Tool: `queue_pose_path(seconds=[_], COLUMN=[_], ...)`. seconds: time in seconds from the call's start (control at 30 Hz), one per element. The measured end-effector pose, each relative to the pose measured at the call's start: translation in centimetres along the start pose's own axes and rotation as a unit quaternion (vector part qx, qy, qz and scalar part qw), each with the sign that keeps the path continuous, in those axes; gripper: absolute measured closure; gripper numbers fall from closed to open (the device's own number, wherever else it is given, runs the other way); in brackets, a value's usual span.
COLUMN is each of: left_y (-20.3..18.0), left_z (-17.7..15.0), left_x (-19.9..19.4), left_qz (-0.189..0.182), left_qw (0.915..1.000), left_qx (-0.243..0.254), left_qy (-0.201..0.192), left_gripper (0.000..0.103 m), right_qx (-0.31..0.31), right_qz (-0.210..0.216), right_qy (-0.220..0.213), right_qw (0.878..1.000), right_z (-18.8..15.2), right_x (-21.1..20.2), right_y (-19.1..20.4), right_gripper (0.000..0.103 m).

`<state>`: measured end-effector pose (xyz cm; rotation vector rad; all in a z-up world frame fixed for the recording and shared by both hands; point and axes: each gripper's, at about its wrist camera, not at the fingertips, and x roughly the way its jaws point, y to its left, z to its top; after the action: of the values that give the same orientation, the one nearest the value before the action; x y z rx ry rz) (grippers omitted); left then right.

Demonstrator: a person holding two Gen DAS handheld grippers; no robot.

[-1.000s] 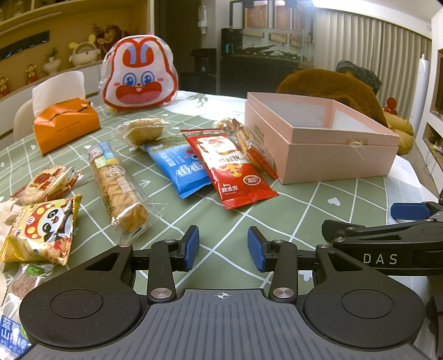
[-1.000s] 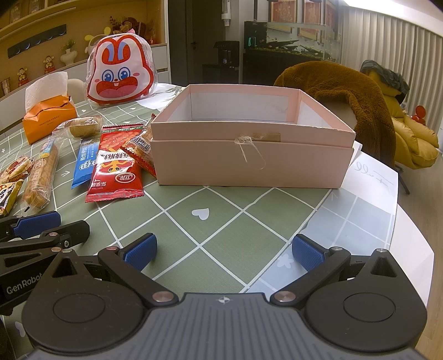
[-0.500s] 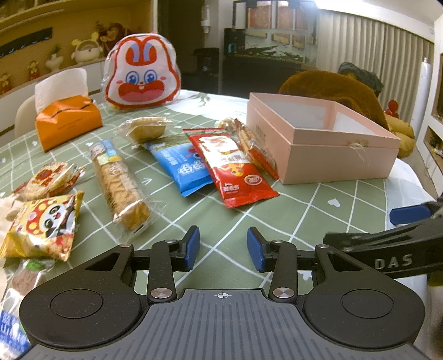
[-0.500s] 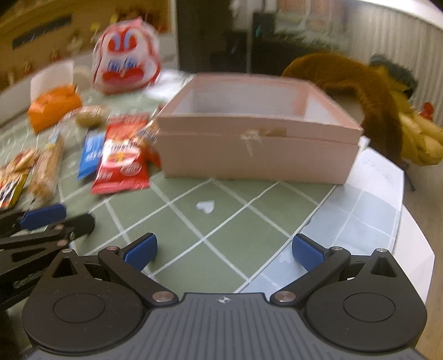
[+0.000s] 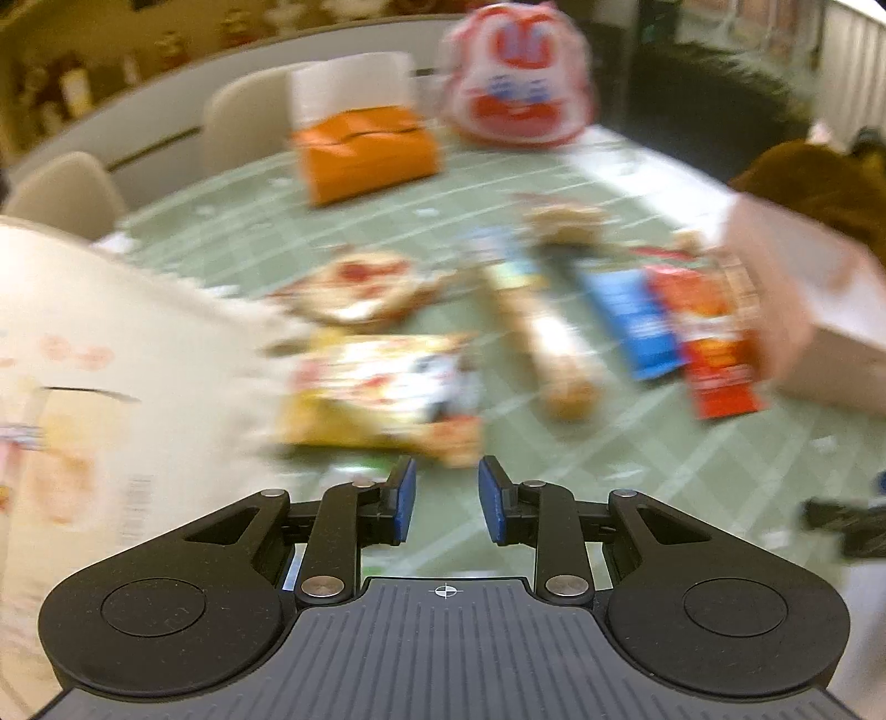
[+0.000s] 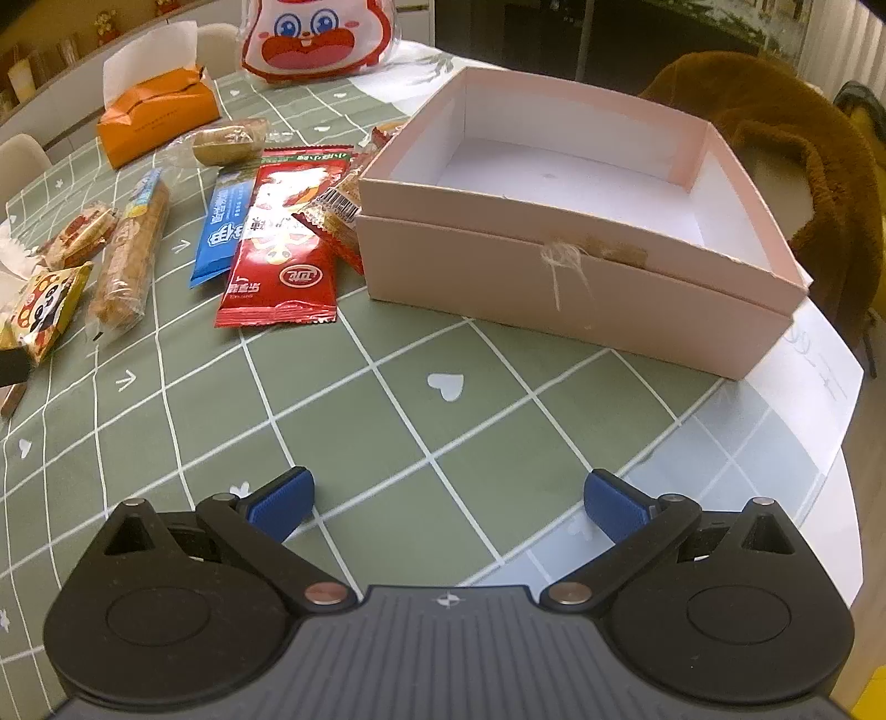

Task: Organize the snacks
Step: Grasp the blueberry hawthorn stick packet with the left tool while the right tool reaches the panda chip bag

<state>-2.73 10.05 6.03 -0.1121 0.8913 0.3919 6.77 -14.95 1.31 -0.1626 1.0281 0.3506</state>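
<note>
An open, empty pink box [image 6: 581, 260] stands on the green checked table [image 6: 421, 421]. Left of it lie several snacks: a red packet [image 6: 282, 249], a blue packet [image 6: 224, 221], a long biscuit pack [image 6: 130, 255], a yellow panda pack [image 6: 41, 310] and a round bun [image 6: 227, 144]. My right gripper [image 6: 447, 507] is wide open and empty above the table in front of the box. My left gripper [image 5: 443, 501] is open a little and empty, just short of the yellow panda pack [image 5: 382, 396]; this view is blurred. The red packet [image 5: 714, 354] and blue packet [image 5: 631, 321] lie to its right.
An orange tissue box [image 6: 158, 113] and a rabbit-face bag [image 6: 318, 41] stand at the back. A white printed bag [image 5: 83, 387] fills the left of the left wrist view. A brown coat [image 6: 786, 138] hangs on a chair behind the box.
My left gripper has swung left towards the yellow panda pack, blurring its view. My right gripper has risen and tilted down, showing the inside of the box. Both jaws kept their width.
</note>
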Motion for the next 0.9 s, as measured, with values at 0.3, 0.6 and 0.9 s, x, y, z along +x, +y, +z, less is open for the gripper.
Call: queue_pose_path(seconds=[0.3, 0.6, 0.9], left_y=[3.4, 4.5, 5.5], left_z=[-0.7, -1.1, -1.5], left_x=[1.8, 1.5, 0.6], left_qz=[-0.011, -0.023, -0.035], left_qw=[0.9991, 0.9989, 0.9980], left_qx=[-0.003, -0.023, -0.047], left_qy=[0.040, 0.034, 0.025], left_gripper=[0.072, 0.068, 0.068], right_qx=[-0.083, -0.167, -0.267], right_qz=[0.100, 0.162, 0.110], right_qy=[-0.064, 0.008, -0.029], right_qw=[0.990, 0.973, 0.957], right_z=[6.2, 12.2, 11.6], right_x=[-2.3, 3.4, 4.1], right_y=[8.2, 22.0, 26.4], right_gripper=[0.001, 0.000, 0.006])
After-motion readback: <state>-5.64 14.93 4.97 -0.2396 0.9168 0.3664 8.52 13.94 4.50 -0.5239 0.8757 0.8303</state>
